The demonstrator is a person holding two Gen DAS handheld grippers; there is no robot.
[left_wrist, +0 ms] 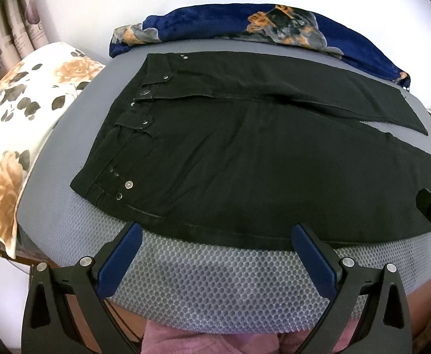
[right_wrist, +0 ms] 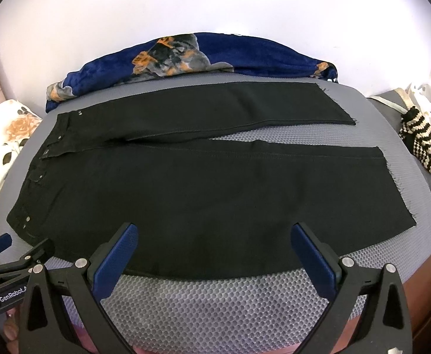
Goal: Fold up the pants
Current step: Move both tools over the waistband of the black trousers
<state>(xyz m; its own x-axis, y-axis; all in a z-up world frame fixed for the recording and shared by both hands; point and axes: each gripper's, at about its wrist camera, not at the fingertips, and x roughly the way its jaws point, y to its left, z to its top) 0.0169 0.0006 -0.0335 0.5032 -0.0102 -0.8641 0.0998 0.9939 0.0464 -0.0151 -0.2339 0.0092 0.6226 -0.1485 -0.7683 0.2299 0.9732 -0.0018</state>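
Black denim pants (right_wrist: 203, 188) lie flat on a grey honeycomb-mesh mat (right_wrist: 215, 303), left gripper (left_wrist: 215, 237) and right gripper (right_wrist: 215, 236) both spread apart, holding nothing.

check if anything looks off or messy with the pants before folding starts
Mostly tidy: the black pants lie flat on the grey mat, legs slightly apart. The odd points: both leg hems are raw and frayed, and the fly looks unbuttoned. Both grippers are open and empty.

grey mesh mat (right_wrist: 215, 303), blue blanket (right_wrist: 259, 56), floral pillow (left_wrist: 18, 112)
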